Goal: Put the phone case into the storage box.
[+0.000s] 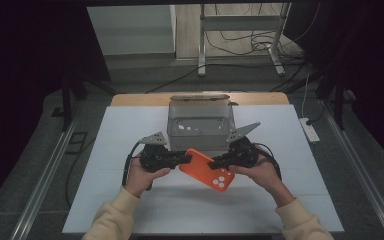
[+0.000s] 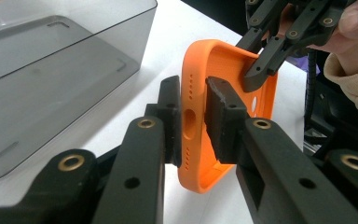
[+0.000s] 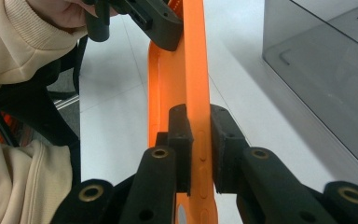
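Observation:
An orange phone case point(image 1: 207, 170) hangs above the white table top point(image 1: 130, 210), held between both grippers. My left gripper point(image 1: 187, 159) grips its left end. In the left gripper view the jaws point(image 2: 195, 100) clamp the case's short end wall point(image 2: 196, 168), beside the port hole. My right gripper point(image 1: 214, 162) comes in from the right. In the right gripper view its pads point(image 3: 200, 130) pinch the long side edge of the case point(image 3: 193, 56), by the button slots. Each gripper view shows the other gripper farther along the case: the right gripper point(image 2: 256, 74) and the left gripper point(image 3: 168, 32).
A clear grey plastic box point(image 1: 200, 125) stands open on the table just behind the grippers, also in the gripper views point(image 2: 51, 70) point(image 3: 326, 70). A white power strip point(image 1: 310, 129) lies off the table's right edge. A metal stand and cables are on the floor behind.

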`<action>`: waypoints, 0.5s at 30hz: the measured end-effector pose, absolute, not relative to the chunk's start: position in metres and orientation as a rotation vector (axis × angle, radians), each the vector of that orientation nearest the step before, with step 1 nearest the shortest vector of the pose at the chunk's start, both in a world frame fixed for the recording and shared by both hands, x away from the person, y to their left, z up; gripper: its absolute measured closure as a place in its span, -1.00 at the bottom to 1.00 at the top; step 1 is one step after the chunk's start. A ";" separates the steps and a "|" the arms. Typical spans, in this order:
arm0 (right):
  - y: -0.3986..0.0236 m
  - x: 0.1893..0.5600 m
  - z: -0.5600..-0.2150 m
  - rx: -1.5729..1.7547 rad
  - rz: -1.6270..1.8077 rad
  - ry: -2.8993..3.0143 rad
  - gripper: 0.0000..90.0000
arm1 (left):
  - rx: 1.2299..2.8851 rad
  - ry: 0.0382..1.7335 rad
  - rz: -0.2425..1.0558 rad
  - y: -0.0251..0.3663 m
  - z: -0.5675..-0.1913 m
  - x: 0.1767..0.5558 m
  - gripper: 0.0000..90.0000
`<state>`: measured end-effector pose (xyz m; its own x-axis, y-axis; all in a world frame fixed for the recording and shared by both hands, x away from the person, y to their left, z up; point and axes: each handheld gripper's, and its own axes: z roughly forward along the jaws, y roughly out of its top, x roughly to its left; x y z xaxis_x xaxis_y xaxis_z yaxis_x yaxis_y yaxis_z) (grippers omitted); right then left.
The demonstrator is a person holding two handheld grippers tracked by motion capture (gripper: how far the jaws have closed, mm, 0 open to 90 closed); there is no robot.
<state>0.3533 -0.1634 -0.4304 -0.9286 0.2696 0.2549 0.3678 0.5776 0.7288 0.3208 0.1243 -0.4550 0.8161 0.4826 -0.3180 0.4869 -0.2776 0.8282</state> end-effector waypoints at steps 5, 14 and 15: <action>-0.165 0.353 -0.430 -0.564 -1.284 -2.693 0.79 | 1.916 0.744 0.011 0.124 -0.456 0.322 0.38; -0.162 0.350 -0.429 -0.561 -1.255 -2.762 0.79 | 1.918 0.785 0.083 0.123 -0.455 0.320 -0.35; -0.162 0.350 -0.429 -0.560 -1.257 -2.770 0.79 | 1.917 0.785 0.090 0.123 -0.455 0.320 -0.39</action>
